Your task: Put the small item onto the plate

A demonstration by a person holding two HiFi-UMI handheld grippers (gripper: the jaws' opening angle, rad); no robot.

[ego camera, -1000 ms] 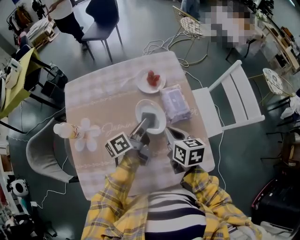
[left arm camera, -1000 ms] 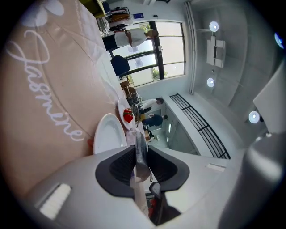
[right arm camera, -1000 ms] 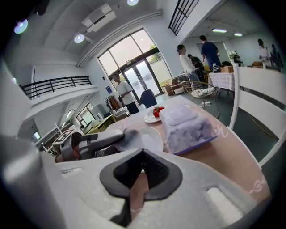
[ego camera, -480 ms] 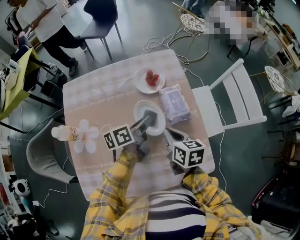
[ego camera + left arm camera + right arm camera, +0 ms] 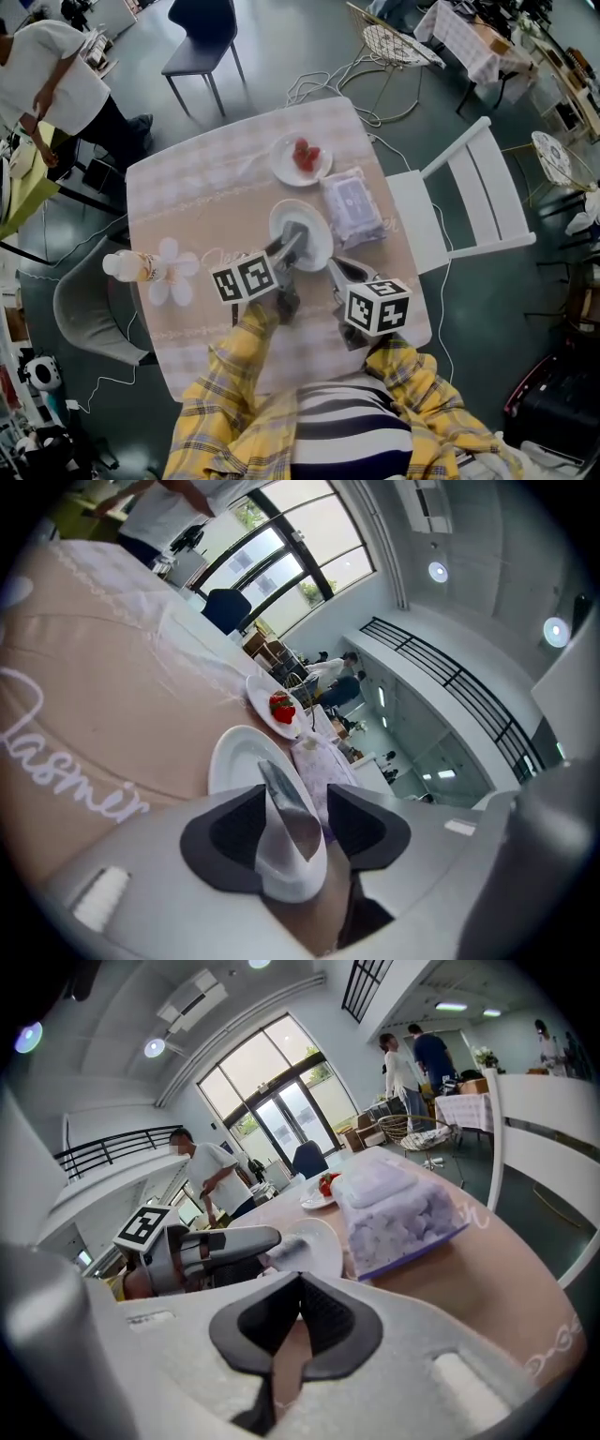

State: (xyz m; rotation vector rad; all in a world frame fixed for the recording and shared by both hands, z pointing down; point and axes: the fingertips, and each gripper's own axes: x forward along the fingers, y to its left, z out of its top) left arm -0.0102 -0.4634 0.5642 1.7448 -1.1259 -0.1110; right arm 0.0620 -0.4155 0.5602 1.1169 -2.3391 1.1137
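Between the jaws of our left gripper (image 5: pixel 296 797) sat the small item (image 5: pixel 292 846), a pale grey-white wedge whose kind we could not make out. The jaws were opening: the item lay close against one pad, a clear gap showed at the other, and we judged the grip to be letting go. Its long axis ran along the jaws, narrow end pointing away from us over the white plate (image 5: pixel 223 757). From the head view the jaw tips stood over the plate's middle and the item seemed to rest on it, though contact was hard to confirm.

Our right gripper (image 5: pixel 300 1290) had its pads together with nothing between them. It waited just beside the plate's near right rim, farther from the item than the left.

Beyond the plate stood a smaller dish of strawberries (image 5: pixel 301 157), with a pack of tissues (image 5: pixel 352 206) to the right of both.

We judged the placing nearly done, and that the next move turned on drawing the left gripper back along the item's own axis, towards us, so as not to drag it off
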